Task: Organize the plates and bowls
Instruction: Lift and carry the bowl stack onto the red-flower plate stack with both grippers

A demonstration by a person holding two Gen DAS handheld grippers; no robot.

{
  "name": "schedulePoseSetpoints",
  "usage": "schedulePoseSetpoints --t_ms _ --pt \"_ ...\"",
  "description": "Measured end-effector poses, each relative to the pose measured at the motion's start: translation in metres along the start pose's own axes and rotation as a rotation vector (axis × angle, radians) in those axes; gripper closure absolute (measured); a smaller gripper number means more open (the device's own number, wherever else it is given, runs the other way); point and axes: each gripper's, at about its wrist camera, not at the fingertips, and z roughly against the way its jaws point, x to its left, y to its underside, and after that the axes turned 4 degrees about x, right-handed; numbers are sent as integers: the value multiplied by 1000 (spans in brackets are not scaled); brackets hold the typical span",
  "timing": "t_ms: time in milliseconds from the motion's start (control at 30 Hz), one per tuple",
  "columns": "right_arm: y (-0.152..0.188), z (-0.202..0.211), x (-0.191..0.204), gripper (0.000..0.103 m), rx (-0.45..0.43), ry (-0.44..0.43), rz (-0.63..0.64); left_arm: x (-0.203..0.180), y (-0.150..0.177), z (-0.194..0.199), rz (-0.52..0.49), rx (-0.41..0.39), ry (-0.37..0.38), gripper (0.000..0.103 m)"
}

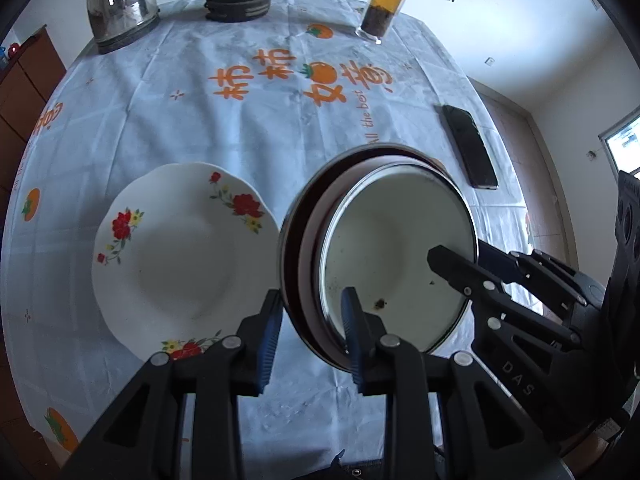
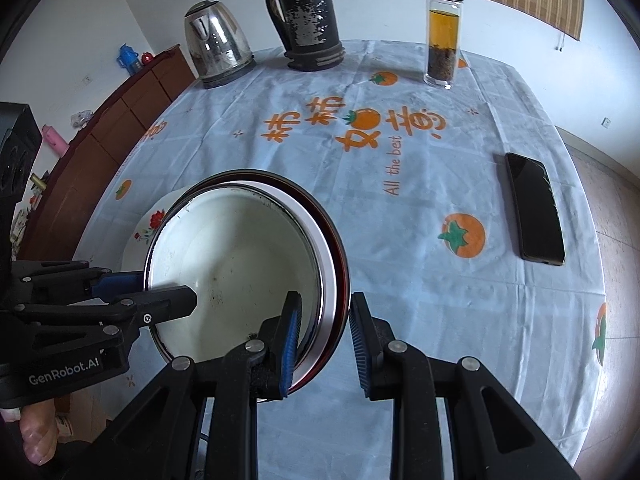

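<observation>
Above the blue cloth (image 1: pixel 224 136), tipped up off the table, hangs the bowl (image 1: pixel 396 256): a round enamel-looking basin, white inside with a dark red outer wall and a bright metal rim. It looks stiff and fairly light, though glazed metal of this sort is slick, and the coating would likely chip if it were knocked or dropped. A thin hard rim gives little for pads to bite on, so gripping it at two opposite points of the lip, one finger inside and one outside, seems the sound way to carry it. A few dark specks lie on the white floor of the bowl.

That is how it is held. The left gripper (image 1: pixel 310 328) has its jaws narrowed onto the near-left rim, one blue pad inside the bowl and the other against the red wall outside. The right gripper (image 2: pixel 324 336) straddles the opposite rim the same way; its inner pad lies on the white inside, while the outer pad may stand slightly off the wall, which the wide lens makes hard to judge. Both are clenched on the bowl rather than loose.

Just beside it on the left lies the plate (image 1: pixel 180 248), white with red flowers, flat on the cloth and untouched; the bowl's edge overlaps it in the right wrist view. Farther off stand a kettle (image 2: pixel 218 56), a dark jug (image 2: pixel 308 20) and a tea bottle (image 2: pixel 442 36), with a phone (image 2: pixel 534 208) well apart to the right
</observation>
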Motion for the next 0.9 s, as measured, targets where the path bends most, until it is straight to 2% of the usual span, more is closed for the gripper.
schedulePoseSetpoints --t_ms 900 --pt "-28 -20 73 76 21 -115 204 72 29 17 243 -39 -63 76"
